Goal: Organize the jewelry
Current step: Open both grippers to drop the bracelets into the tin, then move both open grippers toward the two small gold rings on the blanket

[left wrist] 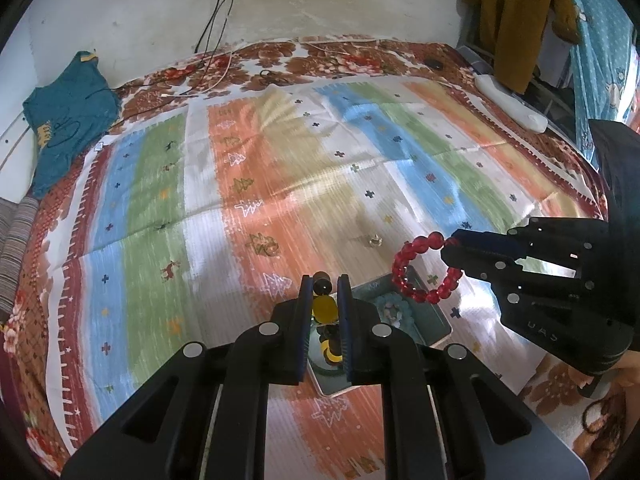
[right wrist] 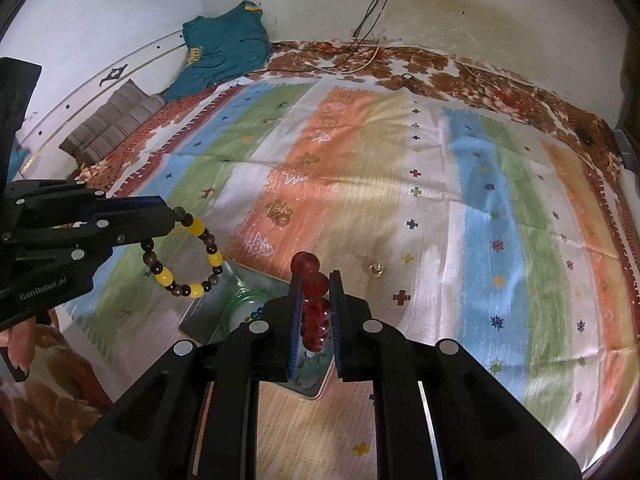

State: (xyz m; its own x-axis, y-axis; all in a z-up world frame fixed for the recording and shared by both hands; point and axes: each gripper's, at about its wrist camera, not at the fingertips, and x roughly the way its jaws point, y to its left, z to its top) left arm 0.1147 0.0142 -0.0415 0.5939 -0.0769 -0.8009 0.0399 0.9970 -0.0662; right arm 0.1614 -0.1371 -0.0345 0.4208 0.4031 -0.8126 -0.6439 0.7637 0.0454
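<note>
My left gripper (left wrist: 325, 280) is shut on a bracelet of yellow and dark brown beads (left wrist: 323, 307), which hangs as a loop (right wrist: 188, 258) in the right wrist view. My right gripper (right wrist: 314, 276) is shut on a red bead bracelet (right wrist: 314, 300), seen as a dangling ring (left wrist: 424, 270) in the left wrist view. Both bracelets hang just above a shallow grey tray (left wrist: 432, 312) on the striped cloth. The tray (right wrist: 208, 308) holds a green bangle (right wrist: 240, 306) and pale beaded pieces (left wrist: 394, 308). A small gold ring (left wrist: 375, 240) lies on the cloth beyond the tray.
The striped cloth (left wrist: 280, 168) covers a floral bedspread (left wrist: 360, 60). A teal shirt (left wrist: 66, 116) and striped cushions (right wrist: 112, 124) lie at the far left, cables (left wrist: 216, 20) run down the wall, and a white object (left wrist: 512, 104) sits at the right edge. A dark hair tie (left wrist: 600, 420) lies near right.
</note>
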